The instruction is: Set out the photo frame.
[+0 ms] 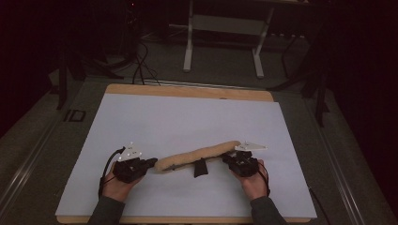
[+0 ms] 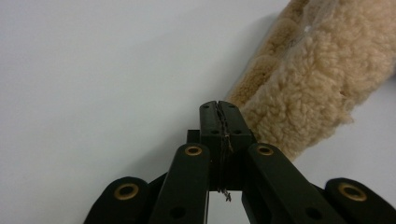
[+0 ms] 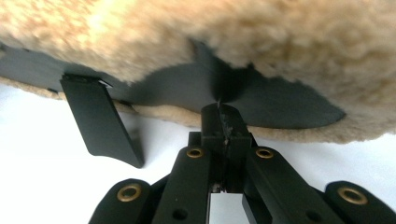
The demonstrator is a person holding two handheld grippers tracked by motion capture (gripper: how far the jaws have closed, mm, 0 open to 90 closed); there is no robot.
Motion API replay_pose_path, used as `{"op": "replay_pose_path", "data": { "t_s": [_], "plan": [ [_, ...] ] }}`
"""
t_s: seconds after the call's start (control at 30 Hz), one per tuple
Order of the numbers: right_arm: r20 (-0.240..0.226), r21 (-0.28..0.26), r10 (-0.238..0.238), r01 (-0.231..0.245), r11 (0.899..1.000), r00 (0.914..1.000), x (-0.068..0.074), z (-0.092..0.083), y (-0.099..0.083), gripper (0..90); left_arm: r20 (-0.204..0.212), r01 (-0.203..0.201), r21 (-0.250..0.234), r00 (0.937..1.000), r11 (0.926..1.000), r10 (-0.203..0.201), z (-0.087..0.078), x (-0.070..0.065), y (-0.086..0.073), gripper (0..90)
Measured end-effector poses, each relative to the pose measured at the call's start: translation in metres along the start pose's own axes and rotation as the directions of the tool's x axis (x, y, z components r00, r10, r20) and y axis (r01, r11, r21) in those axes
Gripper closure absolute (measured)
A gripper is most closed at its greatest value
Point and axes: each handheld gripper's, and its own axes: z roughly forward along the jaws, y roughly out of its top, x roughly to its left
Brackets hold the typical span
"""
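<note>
Fleece-covered strap pad (image 1: 199, 156) is laid across the near half of the white tabletop (image 1: 187, 117), running from about eight o'clock up toward two o'clock between the two grippers. Its tan pile is seen on the outside; a black lining (image 3: 280, 100) and a black strap tab (image 3: 102, 123) are exposed on its underside in the right gripper view. In the high view a short black tab (image 1: 200, 167) is seen projecting from the pad's near edge at six o'clock.

The left gripper (image 1: 151, 162) is held at the pad's nine o'clock end. Its jaws are pressed together, and the fleece (image 2: 317, 88) lies just beside them at two o'clock; whether any fabric is pinched cannot be told. The right gripper (image 1: 228, 156) is held at the pad's three o'clock end, jaws pressed together and their tips set against the black lining; a grip on it cannot be confirmed.

Beyond the tabletop, at twelve o'clock, a white table frame (image 1: 225, 37) and loose cables (image 1: 141, 65) are noted on the dark floor. Nothing is noted obstructing either gripper's access to the pad.
</note>
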Motion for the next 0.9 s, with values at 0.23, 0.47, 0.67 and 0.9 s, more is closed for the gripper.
{"op": "replay_pose_path", "data": {
  "t_s": [0.23, 0.47, 0.67, 0.9],
  "plan": [
    [-0.004, 0.006, -0.030, 0.030, 1.000, 0.9995, 0.007, -0.001, 0.008, 90.0, 0.023, -0.015, -0.002, 0.9996, 0.9999, 0.015, 0.001, -0.005, 0.000, 90.0],
    [-0.007, 0.019, -0.043, 0.043, 0.999, 0.9991, 0.011, 0.002, 0.012, 90.0, 0.044, -0.030, -0.003, 0.9986, 0.9995, 0.030, 0.002, -0.008, 0.001, 90.0],
    [0.001, 0.035, -0.042, 0.042, 0.999, 0.9991, 0.011, 0.004, 0.016, 90.0, 0.072, -0.037, -0.010, 0.9967, 0.9993, 0.038, 0.004, -0.012, 0.002, 90.0],
    [-0.003, 0.038, -0.047, 0.047, 0.998, 0.9989, 0.012, 0.004, 0.018, 90.0, 0.097, -0.051, -0.013, 0.9940, 0.9986, 0.052, 0.006, -0.017, 0.003, 90.0]
  ]
}}
